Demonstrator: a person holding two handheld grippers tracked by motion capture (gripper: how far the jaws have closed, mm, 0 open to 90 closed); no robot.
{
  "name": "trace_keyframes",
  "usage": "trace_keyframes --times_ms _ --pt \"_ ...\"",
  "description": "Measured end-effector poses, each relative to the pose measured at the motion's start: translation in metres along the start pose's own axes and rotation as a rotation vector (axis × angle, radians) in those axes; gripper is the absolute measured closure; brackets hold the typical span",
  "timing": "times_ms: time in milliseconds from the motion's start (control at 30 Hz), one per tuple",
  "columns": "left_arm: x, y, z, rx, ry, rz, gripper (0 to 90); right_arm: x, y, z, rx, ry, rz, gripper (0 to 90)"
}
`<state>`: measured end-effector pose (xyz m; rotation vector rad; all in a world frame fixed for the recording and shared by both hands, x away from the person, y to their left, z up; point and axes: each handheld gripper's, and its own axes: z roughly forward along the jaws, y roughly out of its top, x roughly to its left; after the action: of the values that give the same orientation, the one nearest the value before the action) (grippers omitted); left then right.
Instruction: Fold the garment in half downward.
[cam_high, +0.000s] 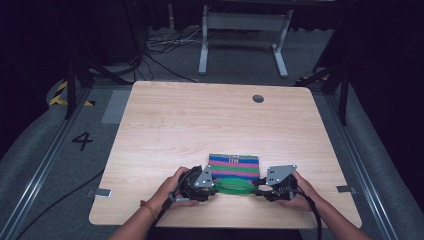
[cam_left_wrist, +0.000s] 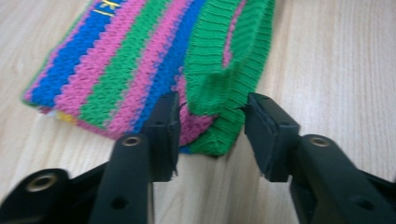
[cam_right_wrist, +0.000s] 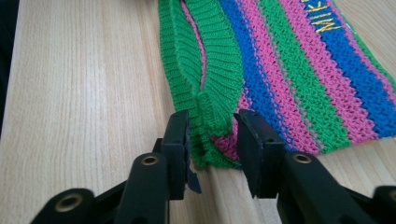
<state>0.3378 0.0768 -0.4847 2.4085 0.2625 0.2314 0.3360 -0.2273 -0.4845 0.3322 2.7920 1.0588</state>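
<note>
Striped knitwear (cam_high: 234, 166), a folded piece in blue, pink and green bands with a green ribbed hem (cam_high: 235, 187), lies flat near the front edge of a pale wooden table (cam_high: 175, 120), between the two hand-held tools. At the left, the left gripper (cam_high: 212, 186) sits at the hem's end; its own view shows the jaws parted on either side of a raised fold of green ribbing (cam_left_wrist: 219, 79), the right-hand one brushing the fabric, with nothing yet clamped. At the right, the right gripper (cam_high: 260, 190) meets the opposite end of the hem, and its view shows narrower-set jaws straddling a doubled lip of the rib (cam_right_wrist: 212, 100), close on both sides; whether they are pinching it cannot be told. The risk from here, as a judgement: either tool may catch a single layer of the loose, stretchy rib, so the garment would sag, unfold or slip free when raised, and an uneven pull between the hands could drag it askew. No container stands on the table.
</note>
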Motion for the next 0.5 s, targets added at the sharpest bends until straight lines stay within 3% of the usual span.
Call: trace_keyframes --times_ms 167,367,500 --pt "0.007 0.001 -0.016 -0.026 0.048 -0.041 41.5 0.000 0.003 -0.010 -0.014 -0.036 0.022 52.8" --pt "0.014 -0.001 -0.038 0.004 0.131 -0.049 30.7 -0.004 0.004 -0.023 -0.009 -0.087 0.047 42.0" --pt "0.016 -0.008 -0.055 0.036 0.171 -0.047 27.9 -0.009 0.001 -0.040 -0.009 -0.157 0.074 34.8"
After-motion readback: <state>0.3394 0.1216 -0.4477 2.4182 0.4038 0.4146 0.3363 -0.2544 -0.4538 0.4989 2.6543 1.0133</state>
